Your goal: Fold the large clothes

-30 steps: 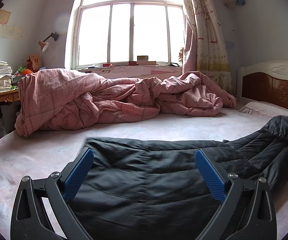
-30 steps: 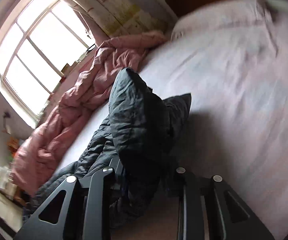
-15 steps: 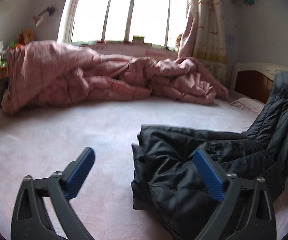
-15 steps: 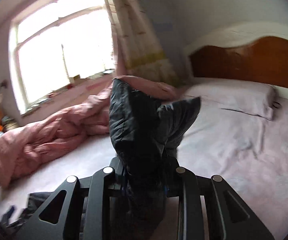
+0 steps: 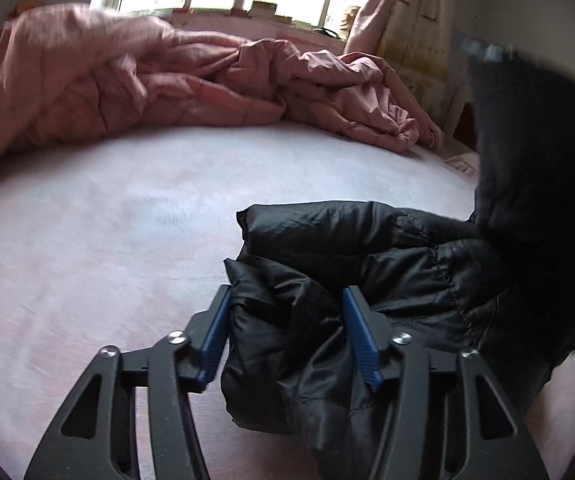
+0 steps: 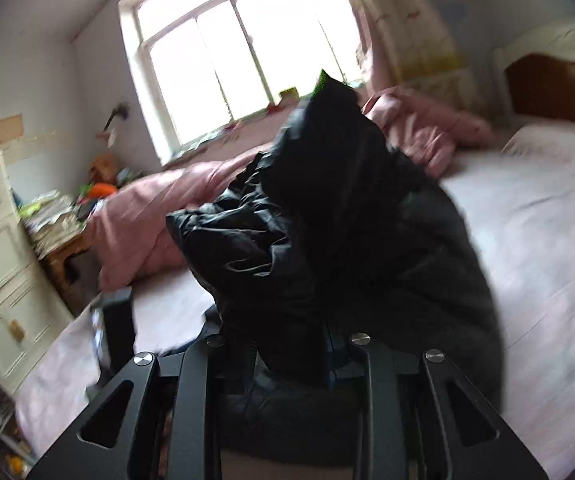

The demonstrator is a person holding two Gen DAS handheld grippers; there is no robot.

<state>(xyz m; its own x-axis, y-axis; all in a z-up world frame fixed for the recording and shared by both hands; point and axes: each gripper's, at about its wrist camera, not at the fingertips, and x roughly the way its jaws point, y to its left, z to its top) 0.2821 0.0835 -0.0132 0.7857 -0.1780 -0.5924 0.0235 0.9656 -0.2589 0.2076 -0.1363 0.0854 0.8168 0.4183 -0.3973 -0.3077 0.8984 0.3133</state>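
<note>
Since a second ago: left gripper point(image 5: 285, 322) gone from spread wide over the flat jacket point(image 5: 339, 264) to closing on a bunched corner, blue pads point(image 5: 357, 334) against the fabric on both sides. Right gripper point(image 6: 291, 354) swung round toward the window point(image 6: 243, 44), clamped tight on another part, lifted high and draped over its fingers. Lower end of jacket resting on the pink sheet point(image 5: 99, 236), near the bed's front edge. Pink quilt point(image 5: 135, 84) heaped behind.
</note>
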